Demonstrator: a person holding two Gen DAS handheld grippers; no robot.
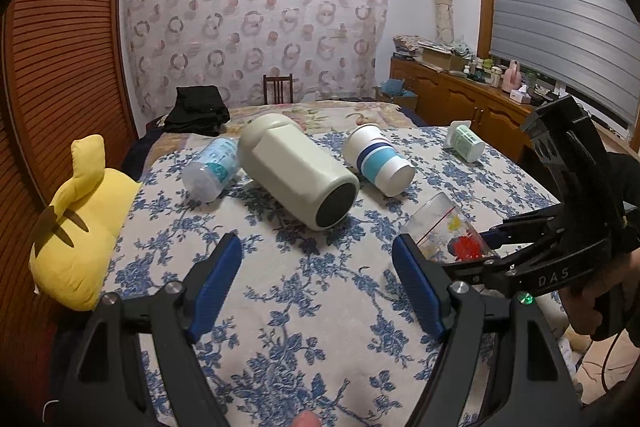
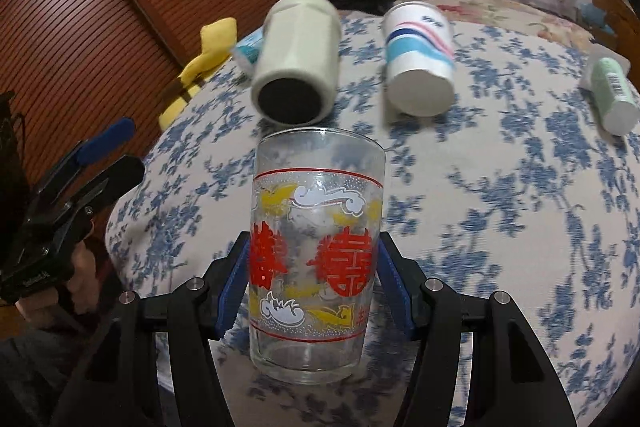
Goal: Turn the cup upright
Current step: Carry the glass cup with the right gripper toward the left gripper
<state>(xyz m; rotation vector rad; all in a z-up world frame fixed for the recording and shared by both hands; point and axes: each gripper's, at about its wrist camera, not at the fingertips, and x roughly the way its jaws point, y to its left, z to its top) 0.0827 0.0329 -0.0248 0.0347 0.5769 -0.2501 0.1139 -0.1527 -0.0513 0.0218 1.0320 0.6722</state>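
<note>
- Between the blue pads of the right gripper sits a clear glass cup printed with red characters, yellow shapes and white clouds; the pads press its two sides and its mouth points up in the right wrist view.
- In the left wrist view the same glass cup leans, tilted, with its rim toward the far left, the right gripper clamped round its lower part just above the floral bedspread.
- The left gripper hangs over the bedspread with its jaws spread wide and nothing between them; in the right wrist view it shows at the left edge, well apart from the cup.
- Just beyond the glass lies a grey-green flask on its side, dark base toward the cameras.
- Beside it to the right lies a white paper cup with blue and pink bands, also on its side.
- A small pale green container lies farther right, near the bed's edge.
- A clear bottle with a blue label lies left of the flask.
- A yellow plush toy rests at the bed's left edge, by the brown slatted door.
- Farther back: folded black clothing, a wooden chair and a patterned curtain.
</note>
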